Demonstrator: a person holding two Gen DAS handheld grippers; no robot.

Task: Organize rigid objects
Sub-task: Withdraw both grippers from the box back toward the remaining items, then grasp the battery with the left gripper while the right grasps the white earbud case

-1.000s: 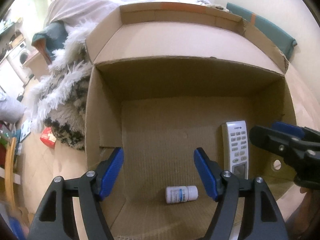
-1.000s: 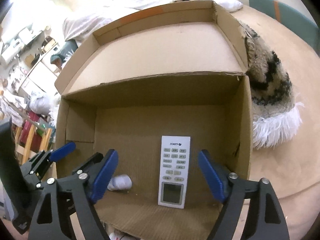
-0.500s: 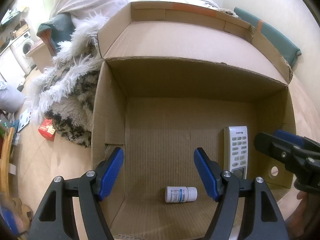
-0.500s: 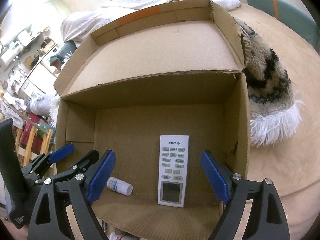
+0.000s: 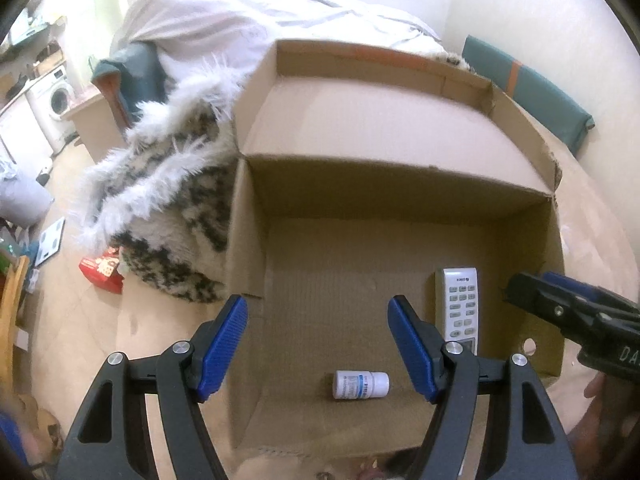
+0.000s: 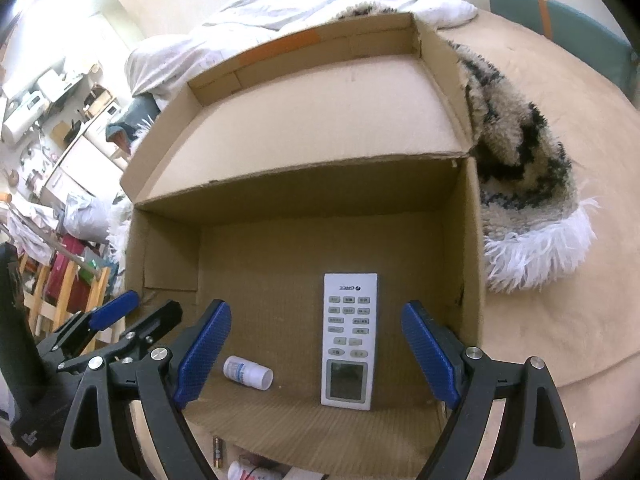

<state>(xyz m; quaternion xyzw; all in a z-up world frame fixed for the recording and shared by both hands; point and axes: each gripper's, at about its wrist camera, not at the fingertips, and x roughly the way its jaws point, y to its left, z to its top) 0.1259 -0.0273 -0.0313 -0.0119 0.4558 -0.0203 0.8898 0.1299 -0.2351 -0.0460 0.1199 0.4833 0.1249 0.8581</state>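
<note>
An open cardboard box (image 5: 392, 132) (image 6: 304, 120) stands on a tan bed surface. On its floor lie a white remote control (image 5: 460, 304) (image 6: 348, 336) and a small white pill bottle (image 5: 360, 385) (image 6: 248, 372) on its side. My left gripper (image 5: 318, 340) hovers above the box's near left part, open with nothing between its blue pads. My right gripper (image 6: 316, 352) hangs open over the remote, also holding nothing. Each gripper shows at the edge of the other's view.
A shaggy black-and-white blanket (image 5: 168, 200) (image 6: 528, 184) lies against the box's sides. White bedding (image 5: 248, 28) is piled behind. A battery (image 6: 217, 452) and another small item lie just outside the box's near edge. A red packet (image 5: 102, 270) sits on the floor.
The left gripper has risen and drawn back, so the box looks smaller and farther in its view. The right gripper's view has barely shifted. Both stay open.
</note>
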